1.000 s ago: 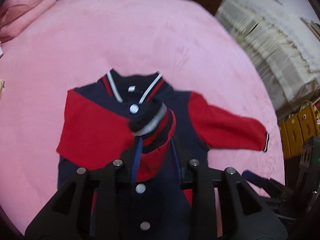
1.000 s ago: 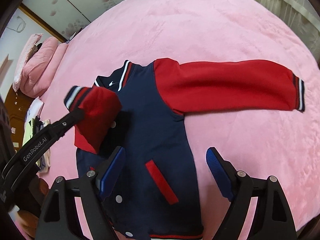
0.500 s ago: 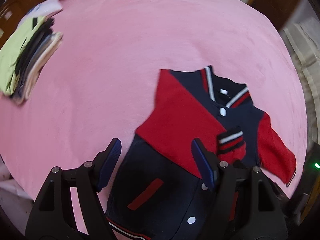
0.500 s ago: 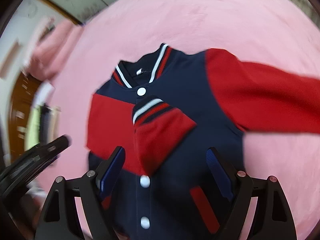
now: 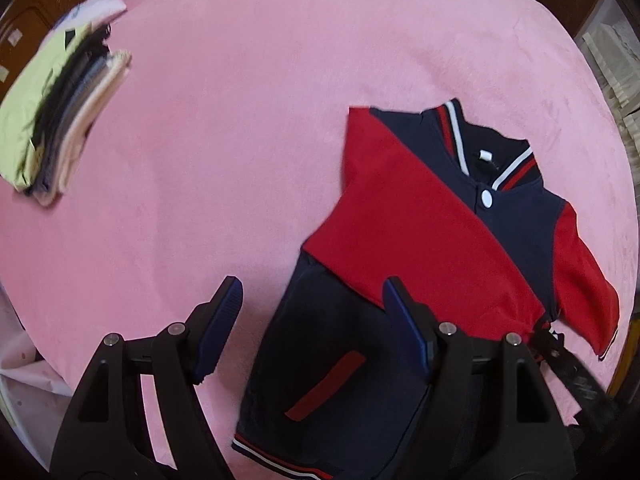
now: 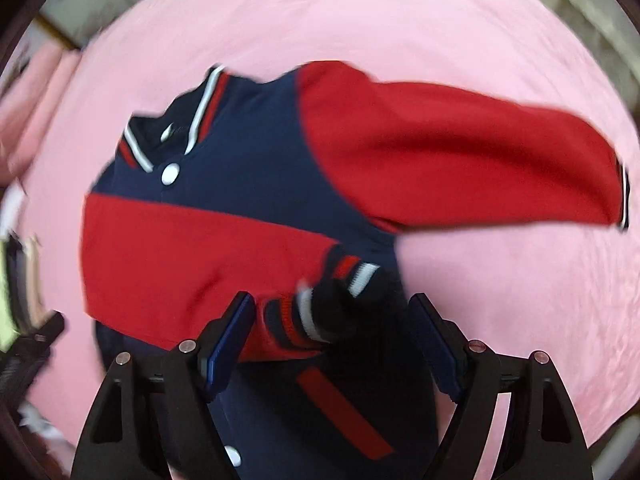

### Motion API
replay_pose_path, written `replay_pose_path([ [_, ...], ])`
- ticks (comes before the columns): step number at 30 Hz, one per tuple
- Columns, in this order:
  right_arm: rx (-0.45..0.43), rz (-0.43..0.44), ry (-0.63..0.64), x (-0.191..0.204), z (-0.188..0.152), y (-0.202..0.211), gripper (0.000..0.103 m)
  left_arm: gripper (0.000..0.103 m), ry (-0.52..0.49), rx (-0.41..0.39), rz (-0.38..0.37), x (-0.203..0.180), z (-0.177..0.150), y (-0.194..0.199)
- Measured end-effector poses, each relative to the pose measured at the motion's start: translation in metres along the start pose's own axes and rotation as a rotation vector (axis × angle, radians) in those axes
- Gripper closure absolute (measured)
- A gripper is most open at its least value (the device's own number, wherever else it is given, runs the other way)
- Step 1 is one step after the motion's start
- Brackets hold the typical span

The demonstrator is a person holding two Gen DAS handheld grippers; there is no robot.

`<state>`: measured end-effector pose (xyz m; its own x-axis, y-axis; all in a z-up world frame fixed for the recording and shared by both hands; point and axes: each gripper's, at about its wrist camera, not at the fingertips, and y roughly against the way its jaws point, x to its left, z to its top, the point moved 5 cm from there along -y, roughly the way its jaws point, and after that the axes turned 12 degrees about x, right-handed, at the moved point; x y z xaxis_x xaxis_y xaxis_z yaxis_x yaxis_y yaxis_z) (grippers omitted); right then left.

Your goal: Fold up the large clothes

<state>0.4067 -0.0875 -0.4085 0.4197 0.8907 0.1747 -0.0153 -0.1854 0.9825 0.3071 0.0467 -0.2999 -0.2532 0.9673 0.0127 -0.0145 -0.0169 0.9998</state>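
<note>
We hover both grippers over the navy-and-red jacket point(image 5: 420, 264) at lower right on the pink bed point(image 5: 240, 120), left gripper point(image 5: 312, 332) jaws wide, right gripper point(image 6: 332, 344) jaws closing, gripping nothing.

Matt knit jacket point(image 5: 432, 240), plush pink blanket point(image 5: 240, 120)

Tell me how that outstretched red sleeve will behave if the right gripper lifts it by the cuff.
The outstretched red sleeve looks like soft knit lying limp on the pink blanket, so it would probably droop rather than hold shape. Being joined to the jacket, it may tug the body along. The ribbed cuff looks thicker, likely giving the right gripper, now closing, a surer hold.
</note>
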Motion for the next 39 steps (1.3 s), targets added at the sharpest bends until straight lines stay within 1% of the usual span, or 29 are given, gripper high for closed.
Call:
replay_pose_path([
  [1, 0.034, 0.091, -0.014, -0.005, 0.0, -0.003, 0.022, 0.032, 0.006, 0.014, -0.007, 0.0, -0.001, -0.004],
  [3, 0.104, 0.244, -0.029, -0.007, 0.001, -0.011, 0.024, 0.033, 0.009, 0.037, -0.017, -0.001, 0.0, -0.011],
  [4, 0.117, 0.284, -0.029, -0.006, 0.001, -0.014, 0.03, 0.033, 0.006, 0.05, -0.021, -0.003, 0.001, -0.014],
  [5, 0.126, 0.303, -0.011, -0.002, 0.002, -0.017, 0.034, 0.033, -0.001, 0.057, -0.022, -0.004, 0.002, -0.016],
  [6, 0.125, 0.298, 0.006, 0.001, 0.002, -0.018, 0.045, 0.033, -0.008, 0.061, -0.021, -0.005, 0.004, -0.018],
  [7, 0.119, 0.291, 0.015, 0.004, 0.004, -0.02, 0.06, 0.033, -0.02, 0.071, -0.012, -0.007, 0.007, -0.02],
  [9, 0.116, 0.282, 0.015, 0.007, 0.007, -0.021, 0.073, 0.033, -0.037, 0.085, 0.006, -0.008, 0.011, -0.02],
  [10, 0.107, 0.299, 0.012, 0.009, 0.007, -0.019, 0.079, 0.033, -0.043, 0.087, 0.016, -0.009, 0.012, -0.018],
  [11, 0.084, 0.316, 0.018, 0.013, 0.007, -0.008, 0.082, 0.033, -0.046, 0.083, 0.023, -0.008, 0.014, -0.016],
  [12, 0.052, 0.337, 0.054, 0.02, 0.008, -0.001, 0.085, 0.033, -0.047, 0.072, 0.029, -0.007, 0.016, -0.012],
  [13, 0.027, 0.356, 0.098, 0.021, 0.004, 0.014, 0.087, 0.033, -0.047, 0.061, 0.031, -0.006, 0.017, -0.009],
  [14, -0.008, 0.382, 0.163, 0.031, 0.003, 0.028, 0.087, 0.033, -0.043, 0.047, 0.033, -0.004, 0.019, -0.006],
  [16, -0.119, 0.428, 0.348, 0.062, -0.002, 0.056, 0.087, 0.033, -0.024, 0.02, 0.043, 0.001, 0.023, 0.001],
  [17, -0.156, 0.444, 0.413, 0.073, -0.007, 0.065, 0.087, 0.033, -0.009, 0.009, 0.045, 0.004, 0.024, 0.004],
  [19, -0.248, 0.53, 0.562, 0.099, -0.021, 0.087, 0.087, 0.033, 0.022, -0.009, 0.041, 0.011, 0.026, 0.009],
  [20, -0.274, 0.552, 0.598, 0.107, -0.024, 0.091, 0.087, 0.033, 0.037, -0.015, 0.038, 0.014, 0.027, 0.01],
  [21, -0.3, 0.549, 0.625, 0.111, -0.027, 0.094, 0.087, 0.033, 0.042, -0.016, 0.037, 0.016, 0.028, 0.011],
  [23, -0.339, 0.487, 0.641, 0.112, -0.022, 0.09, 0.087, 0.033, 0.039, -0.008, 0.034, 0.022, 0.031, 0.01],
  [24, -0.339, 0.436, 0.628, 0.111, -0.014, 0.081, 0.087, 0.033, 0.03, -0.003, 0.03, 0.024, 0.033, 0.007],
  [26, -0.318, 0.378, 0.607, 0.105, 0.0, 0.069, 0.087, 0.033, 0.014, 0.004, 0.02, 0.026, 0.036, 0.004],
  [27, -0.301, 0.358, 0.605, 0.102, 0.005, 0.063, 0.087, 0.033, 0.003, 0.004, 0.01, 0.026, 0.04, 0.002],
  [28, -0.284, 0.358, 0.611, 0.094, 0.005, 0.063, 0.087, 0.033, -0.009, -0.003, -0.003, 0.026, 0.041, 0.003],
  [29, -0.265, 0.365, 0.621, 0.093, 0.007, 0.059, 0.087, 0.033, -0.017, -0.013, -0.011, 0.027, 0.043, 0.004],
  [31, -0.242, 0.378, 0.644, 0.104, 0.008, 0.055, 0.087, 0.033, -0.023, -0.038, -0.008, 0.031, 0.044, 0.009],
  [34, -0.232, 0.391, 0.648, 0.133, 0.011, 0.059, 0.087, 0.033, 0.0, -0.049, 0.019, 0.053, 0.043, 0.013],
  [35, -0.232, 0.417, 0.647, 0.148, 0.009, 0.064, 0.087, 0.033, 0.02, -0.046, 0.019, 0.064, 0.043, 0.013],
  [37, -0.244, 0.485, 0.681, 0.191, -0.003, 0.078, 0.087, 0.033, 0.053, -0.029, -0.001, 0.085, 0.046, 0.008],
  [38, -0.249, 0.515, 0.71, 0.202, -0.009, 0.083, 0.087, 0.033, 0.069, -0.015, 0.001, 0.096, 0.046, 0.006],
  [39, -0.257, 0.551, 0.744, 0.22, -0.018, 0.092, 0.087, 0.033, 0.086, 0.001, 0.025, 0.109, 0.048, 0.003],
])
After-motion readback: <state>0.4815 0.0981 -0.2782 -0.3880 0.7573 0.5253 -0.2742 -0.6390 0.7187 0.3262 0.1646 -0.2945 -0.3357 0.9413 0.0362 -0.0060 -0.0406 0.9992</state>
